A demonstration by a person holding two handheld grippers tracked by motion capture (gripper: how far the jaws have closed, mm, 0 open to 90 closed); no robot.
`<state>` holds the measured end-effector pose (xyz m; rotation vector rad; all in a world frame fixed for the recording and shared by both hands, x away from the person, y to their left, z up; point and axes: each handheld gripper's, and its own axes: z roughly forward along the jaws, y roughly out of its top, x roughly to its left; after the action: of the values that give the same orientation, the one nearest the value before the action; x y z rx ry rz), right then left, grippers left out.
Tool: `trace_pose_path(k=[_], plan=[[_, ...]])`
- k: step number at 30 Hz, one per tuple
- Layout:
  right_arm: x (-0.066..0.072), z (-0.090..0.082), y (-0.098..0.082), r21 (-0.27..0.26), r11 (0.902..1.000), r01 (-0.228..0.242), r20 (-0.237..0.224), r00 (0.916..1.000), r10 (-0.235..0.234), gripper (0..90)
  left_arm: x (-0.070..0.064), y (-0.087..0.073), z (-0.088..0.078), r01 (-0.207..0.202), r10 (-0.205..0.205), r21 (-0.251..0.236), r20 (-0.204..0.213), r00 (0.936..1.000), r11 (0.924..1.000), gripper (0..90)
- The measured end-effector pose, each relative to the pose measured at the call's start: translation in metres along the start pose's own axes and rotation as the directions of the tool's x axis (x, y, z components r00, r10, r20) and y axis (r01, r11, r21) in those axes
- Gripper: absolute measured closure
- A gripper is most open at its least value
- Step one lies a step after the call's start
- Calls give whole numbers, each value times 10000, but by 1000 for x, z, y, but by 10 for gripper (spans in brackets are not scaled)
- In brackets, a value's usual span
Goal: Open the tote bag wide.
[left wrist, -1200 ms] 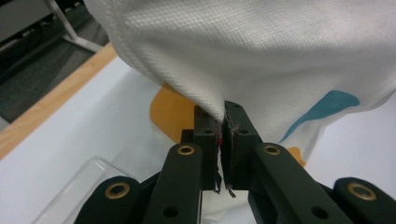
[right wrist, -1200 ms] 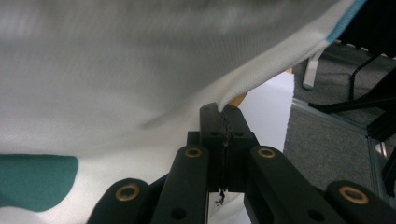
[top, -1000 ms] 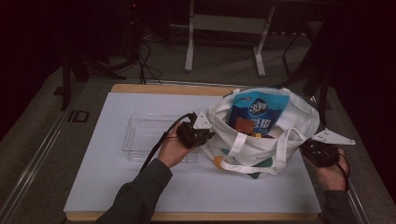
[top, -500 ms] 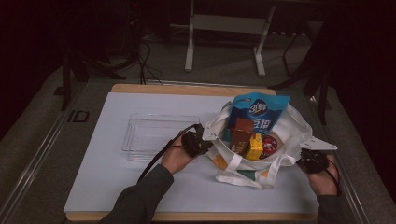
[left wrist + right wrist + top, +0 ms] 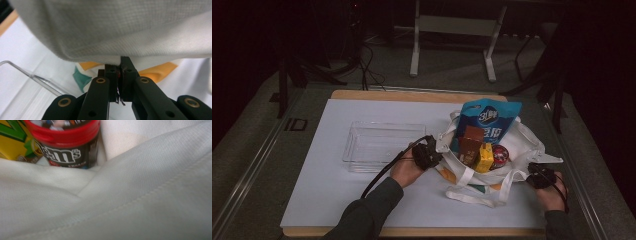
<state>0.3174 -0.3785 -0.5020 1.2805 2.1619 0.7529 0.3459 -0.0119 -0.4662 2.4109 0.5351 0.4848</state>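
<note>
A clear plastic tray (image 5: 382, 145) sits left of centre in the high view, empty, on a white mat (image 5: 327, 190) that covers a wooden tabletop (image 5: 362, 94), whose edge shows along the mat's far side. Beyond the table, in the upper middle of the frame, stand the pale legs of a metal frame (image 5: 452, 45), and dark cables (image 5: 362, 65) lie on the grey floor at upper left.

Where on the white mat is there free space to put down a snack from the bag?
The clear tray is empty. The white mat is bare left of the tray and along the near edge below the left forearm. It is crowded around the tote bag, where the left tongs and right tongs grip its fabric.
</note>
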Motion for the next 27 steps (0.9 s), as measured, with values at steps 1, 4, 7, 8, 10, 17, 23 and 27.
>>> trace_pose_path(k=[1, 4, 7, 8, 10, 17, 23, 27], plan=[[0, 0, 0, -2, 10000, -47, -9, 10000, 47, 892, -1, 0, 1, -45, 45, 29, -57, 10000, 10000, 868], [0, -1, 0, 14, 9999, -145, -27, 9999, 145, 889, -1, 0, 0, 1, -1, -35, -10, 10000, 10000, 861], [-1, -6, 4, -42, 9999, -125, -64, 9999, 125, 862, 2, -4, -2, 155, -146, -271, 312, 9994, 9995, 822], [-1, -8, 4, -38, 9999, -121, -103, 9999, 121, 840, 3, -6, -3, 174, -161, -319, 384, 9991, 9993, 803], [-3, -13, 5, -145, 9996, -224, -256, 9994, 221, 798, 4, -9, -8, 242, -201, -626, 649, 9977, 9977, 759], [-11, -38, 3, -556, 9972, -498, -441, 9979, 474, 684, 14, -13, -32, 696, -569, -1455, 900, 9943, 9869, 647], [-17, -60, 1, -907, 9930, -761, -624, 9956, 706, 631, 21, -18, -52, 1137, -918, -2007, 1155, 9891, 9730, 602], [-19, -74, 2, -1093, 9904, -849, -774, 9940, 767, 602, 21, -18, -63, 1252, -998, -2262, 1202, 9877, 9660, 585]])
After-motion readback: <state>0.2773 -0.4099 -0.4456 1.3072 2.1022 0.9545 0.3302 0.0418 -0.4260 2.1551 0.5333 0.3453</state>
